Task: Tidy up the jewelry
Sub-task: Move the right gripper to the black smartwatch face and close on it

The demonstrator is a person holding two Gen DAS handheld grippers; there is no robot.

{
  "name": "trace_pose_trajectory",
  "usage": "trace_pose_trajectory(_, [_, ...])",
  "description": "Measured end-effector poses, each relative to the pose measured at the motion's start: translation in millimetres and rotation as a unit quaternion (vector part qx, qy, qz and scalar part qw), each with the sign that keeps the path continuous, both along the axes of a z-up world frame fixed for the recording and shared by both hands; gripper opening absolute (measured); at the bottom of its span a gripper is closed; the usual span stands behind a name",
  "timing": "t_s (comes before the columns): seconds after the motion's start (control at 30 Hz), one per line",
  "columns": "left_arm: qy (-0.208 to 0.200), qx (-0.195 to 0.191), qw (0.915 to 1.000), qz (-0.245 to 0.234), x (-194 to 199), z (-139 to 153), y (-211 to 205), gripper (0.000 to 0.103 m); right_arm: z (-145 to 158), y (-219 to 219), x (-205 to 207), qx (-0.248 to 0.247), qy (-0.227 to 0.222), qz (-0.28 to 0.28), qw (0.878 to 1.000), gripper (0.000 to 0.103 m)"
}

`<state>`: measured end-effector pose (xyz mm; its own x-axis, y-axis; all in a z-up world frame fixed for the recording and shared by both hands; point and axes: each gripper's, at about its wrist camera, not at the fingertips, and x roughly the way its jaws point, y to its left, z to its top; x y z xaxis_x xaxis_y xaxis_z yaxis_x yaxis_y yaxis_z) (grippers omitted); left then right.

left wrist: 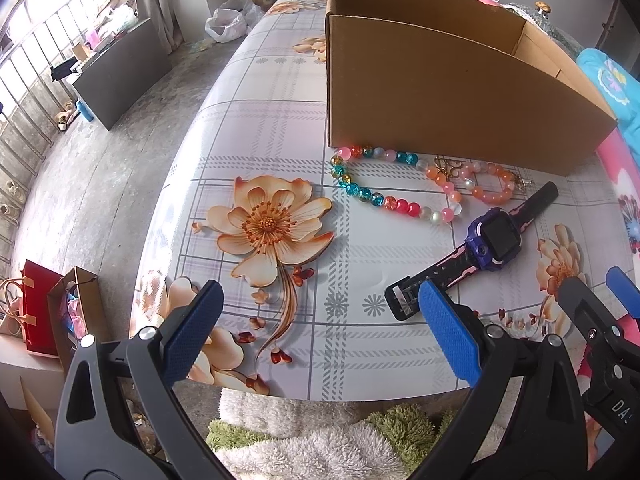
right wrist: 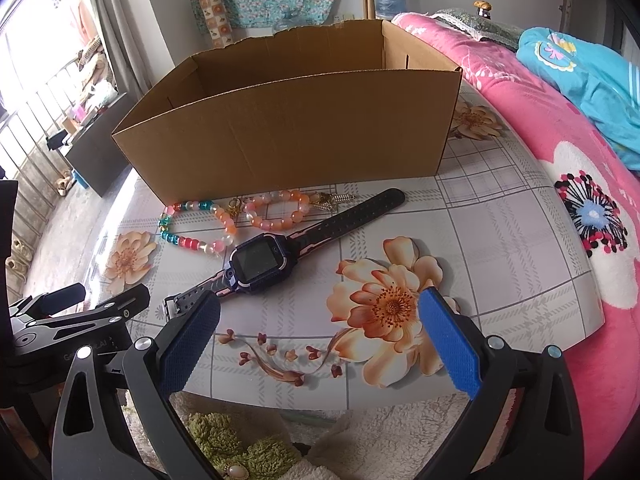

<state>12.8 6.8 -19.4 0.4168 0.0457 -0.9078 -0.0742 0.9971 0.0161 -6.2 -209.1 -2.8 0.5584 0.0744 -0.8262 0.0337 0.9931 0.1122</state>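
A purple child's smartwatch (left wrist: 494, 238) (right wrist: 262, 262) with a black-pink strap lies flat on the flowered tablecloth. Behind it lie a multicoloured bead bracelet (left wrist: 376, 196) (right wrist: 192, 240) and a smaller peach bead bracelet (left wrist: 490, 190) (right wrist: 276, 210) with gold charms, just in front of an open cardboard box (left wrist: 440, 92) (right wrist: 288, 132). My left gripper (left wrist: 320, 334) is open and empty above the table's near edge, left of the watch. My right gripper (right wrist: 320, 340) is open and empty, its left finger beside the watch strap's near end.
The table (left wrist: 260, 128) (right wrist: 500, 248) has a rounded near edge over a fluffy white-green rug (left wrist: 312, 440). A pink bed (right wrist: 560, 160) with a blue garment adjoins its right side. Red and brown bags (left wrist: 52, 312) stand on the floor at left.
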Motion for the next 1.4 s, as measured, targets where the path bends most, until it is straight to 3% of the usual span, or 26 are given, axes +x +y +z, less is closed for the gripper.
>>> trace_pose_trajectory(0.8, [0.013,0.002,0.9999,-0.002,10,-8,1,0.095,-2,-1,8,0.01,0.001,0.002,1.0,0.097])
trace_pose_trajectory(0.93, [-0.002,-0.004,0.9998,-0.021,9,-8,1,0.095,-2,-3,10,0.012,-0.003,0.004,1.0,0.097])
trace_pose_trajectory(1.13, [-0.062,-0.039,0.994,-0.081,-2,-8,11,0.095,2,-6,15,0.015,-0.017,0.017,1.0,0.097])
trace_pose_trajectory(1.3, [-0.106,-0.133,0.9788,-0.114,-12,-9,32,0.095,4,0,26,0.018,-0.02,0.041,0.999,0.091])
trace_pose_trajectory(1.4, [-0.097,-0.169,0.9726,-0.127,-12,-11,36,0.095,2,8,36,0.031,-0.015,0.062,0.998,0.083])
